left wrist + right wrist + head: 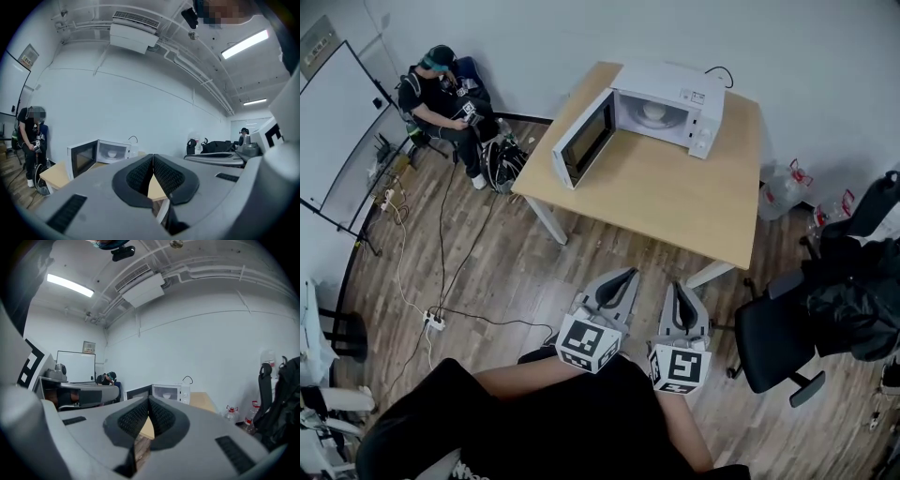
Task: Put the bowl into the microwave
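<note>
A white microwave (661,112) stands at the far end of a wooden table (675,197), its door (584,139) swung open to the left. A white bowl (654,112) sits inside the cavity; it also shows in the left gripper view as the bowl (111,153) and in the right gripper view as the bowl (166,395). My left gripper (628,274) and right gripper (678,286) hover side by side over the floor, short of the table's near edge. Both are shut with nothing between the pads, left gripper (153,157) and right gripper (149,399).
A person (445,94) sits at the far left beside a backpack (502,159) and a whiteboard (337,122). A black office chair (778,342) and dark bags (862,281) crowd the right. Water jugs (783,192) stand by the table. Cables and a power strip (436,322) lie on the floor.
</note>
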`<state>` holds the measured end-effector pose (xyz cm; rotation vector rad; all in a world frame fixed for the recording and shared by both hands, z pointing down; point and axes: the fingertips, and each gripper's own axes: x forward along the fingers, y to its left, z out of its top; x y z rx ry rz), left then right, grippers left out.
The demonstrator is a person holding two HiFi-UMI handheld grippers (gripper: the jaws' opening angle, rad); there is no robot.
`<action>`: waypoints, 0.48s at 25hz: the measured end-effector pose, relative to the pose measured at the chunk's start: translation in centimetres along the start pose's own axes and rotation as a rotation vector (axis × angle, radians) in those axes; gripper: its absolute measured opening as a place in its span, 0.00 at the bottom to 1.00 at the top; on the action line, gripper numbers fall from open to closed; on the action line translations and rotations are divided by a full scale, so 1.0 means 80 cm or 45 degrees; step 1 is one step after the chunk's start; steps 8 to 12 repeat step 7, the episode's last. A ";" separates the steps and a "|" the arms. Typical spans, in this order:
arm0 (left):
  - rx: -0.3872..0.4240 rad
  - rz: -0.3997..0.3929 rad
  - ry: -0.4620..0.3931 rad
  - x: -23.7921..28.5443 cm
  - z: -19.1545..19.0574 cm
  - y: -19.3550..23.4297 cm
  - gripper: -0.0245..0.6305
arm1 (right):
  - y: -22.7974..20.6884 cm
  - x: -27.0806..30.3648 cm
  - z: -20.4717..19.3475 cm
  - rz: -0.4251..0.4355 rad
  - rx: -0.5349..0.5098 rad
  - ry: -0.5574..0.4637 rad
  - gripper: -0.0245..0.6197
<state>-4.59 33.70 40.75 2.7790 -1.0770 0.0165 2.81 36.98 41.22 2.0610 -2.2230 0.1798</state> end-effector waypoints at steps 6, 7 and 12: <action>0.019 -0.009 -0.024 -0.020 -0.009 -0.015 0.06 | -0.009 -0.014 -0.019 -0.050 0.013 0.020 0.13; 0.024 -0.009 -0.030 -0.023 -0.011 -0.015 0.06 | -0.007 -0.015 -0.019 -0.055 0.005 0.016 0.13; 0.024 -0.009 -0.030 -0.023 -0.011 -0.015 0.06 | -0.007 -0.015 -0.019 -0.055 0.005 0.016 0.13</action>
